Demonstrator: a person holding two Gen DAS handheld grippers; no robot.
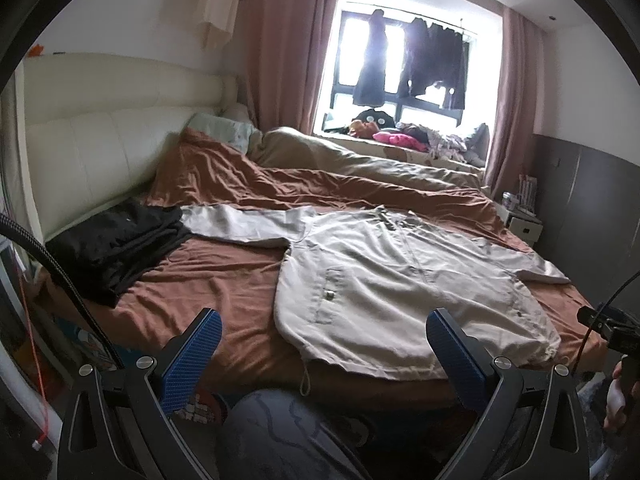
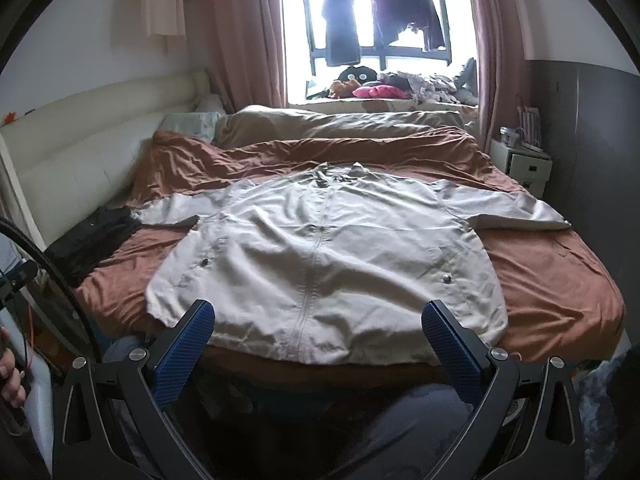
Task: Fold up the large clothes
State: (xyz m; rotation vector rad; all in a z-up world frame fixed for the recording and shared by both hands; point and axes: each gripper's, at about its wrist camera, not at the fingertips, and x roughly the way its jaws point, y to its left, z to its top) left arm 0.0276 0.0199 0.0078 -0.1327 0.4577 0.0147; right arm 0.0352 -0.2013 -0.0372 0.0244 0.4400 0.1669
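Item: beige jacket (image 2: 328, 264), large, long-sleeved. Lies flat and front-up on the bed (image 2: 560, 288), which is covered in rust-brown bedding. Fills the centre of the right wrist view; sits centre-right in the left wrist view (image 1: 400, 292). Collar points to the upper part of the frame, hem at the near bed edge. Both sleeves are spread outward, one to frame left, one to frame right. A centre zip runs from collar to hem; a snap pocket shows on each front panel.

Item: folded black garment (image 1: 116, 248), stacked at the left of the frame beside the cream headboard (image 1: 100, 140). The jacket's left-of-frame sleeve end touches it.

Item: left hand-held gripper (image 1: 324, 338), bottom of the left wrist view. Blue-padded fingers spread wide, holding nothing, raised before the near bed edge, framing the hem's left part.

Item: right hand-held gripper (image 2: 318, 330), bottom of the right wrist view. Fingers likewise spread wide and empty, straddling the hem at the zip.

Item: window (image 2: 376, 20), upper centre, with dark clothes hanging in front and pink curtains at either side. A heap of mixed clothing lies on the sill.

Item: white nightstand (image 2: 524, 168), right of frame.
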